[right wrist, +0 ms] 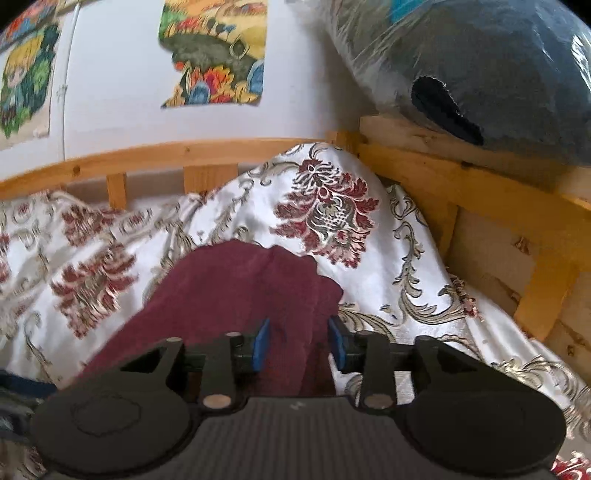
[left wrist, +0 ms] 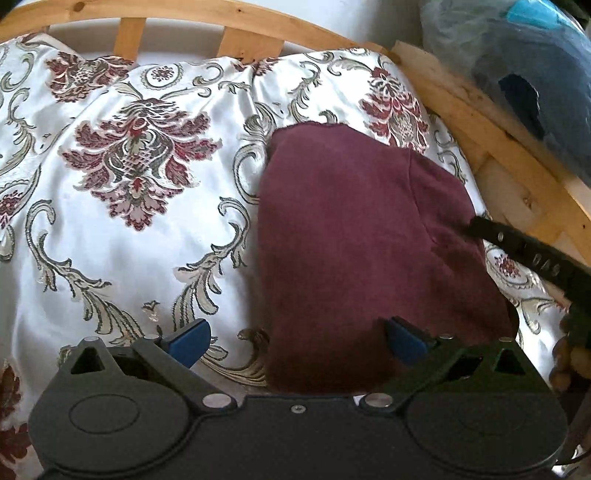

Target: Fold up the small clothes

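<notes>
A small maroon garment [left wrist: 351,236] lies folded on a white bedspread with a red and grey floral pattern [left wrist: 122,236]. My left gripper [left wrist: 295,341] hovers over the garment's near left edge, its blue pads wide apart and holding nothing. In the right wrist view the same maroon garment [right wrist: 236,295] runs away from my right gripper [right wrist: 300,347]. Its blue pads stand partly apart with a ridge of the cloth between them, and they do not press on it. In the left wrist view one black finger [left wrist: 532,254] of the right gripper reaches over the garment's right edge.
A wooden bed rail [left wrist: 236,26] curves round the back and right [right wrist: 480,192]. A dark blue bundle in clear plastic [right wrist: 480,74] rests on the right rail. Colourful pictures [right wrist: 218,51] hang on the white wall. A person's hand [left wrist: 569,354] shows at the right edge.
</notes>
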The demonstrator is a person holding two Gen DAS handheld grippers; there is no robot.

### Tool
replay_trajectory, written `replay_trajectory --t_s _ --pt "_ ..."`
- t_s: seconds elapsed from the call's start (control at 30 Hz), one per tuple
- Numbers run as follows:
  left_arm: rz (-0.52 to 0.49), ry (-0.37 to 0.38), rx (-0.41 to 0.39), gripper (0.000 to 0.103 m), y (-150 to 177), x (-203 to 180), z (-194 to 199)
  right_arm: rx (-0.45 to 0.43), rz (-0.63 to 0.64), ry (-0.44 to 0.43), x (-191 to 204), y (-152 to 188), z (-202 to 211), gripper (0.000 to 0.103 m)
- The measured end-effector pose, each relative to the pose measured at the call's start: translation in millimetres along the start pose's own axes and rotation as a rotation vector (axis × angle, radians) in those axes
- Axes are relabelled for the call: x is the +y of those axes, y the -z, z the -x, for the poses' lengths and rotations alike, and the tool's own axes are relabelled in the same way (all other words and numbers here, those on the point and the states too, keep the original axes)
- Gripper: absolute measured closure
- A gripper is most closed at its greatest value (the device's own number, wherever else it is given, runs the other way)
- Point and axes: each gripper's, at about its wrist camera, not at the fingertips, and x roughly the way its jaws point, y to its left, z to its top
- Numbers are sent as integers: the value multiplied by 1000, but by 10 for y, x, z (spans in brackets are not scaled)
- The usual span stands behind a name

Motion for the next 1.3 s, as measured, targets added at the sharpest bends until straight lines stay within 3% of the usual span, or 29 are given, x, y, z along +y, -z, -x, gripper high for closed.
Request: replay_trajectory --t_s 0.07,0.17,0.37,0.57,0.73,0.87,1.0,1.2,1.23,1.3 --pt "-9 0 6 1 7 -15 -20 24 -17 -52 -11 -7 -9 41" --pt "-13 0 13 1 26 -17 -48 86 21 -82 37 16 -73 29" --pt "4 9 51 1 58 -8 -137 175 159 37 119 156 -235 17" --pt "-18 3 45 1 79 -30 -147 202 14 -3 -89 204 -283 11" --pt "-20 2 46 1 81 -24 -149 146 -25 -24 -144 160 -229 9" --pt "-20 -2 49 1 84 -22 -162 -16 -106 -27 -198 133 -159 0" --pt "-12 -10 47 1 89 -24 -177 -78 -160 -9 -278 154 -246 2" --pt "-3 -11 53 0 85 -13 -191 -47 -215 -4 -410 205 -315 35" --pt "-2 -10 54 0 85 -9 -192 -44 -221 -7 -418 213 -317 46" --pt "-2 -7 56 0 83 -3 -196 -37 -238 -6 -425 238 -347 49"
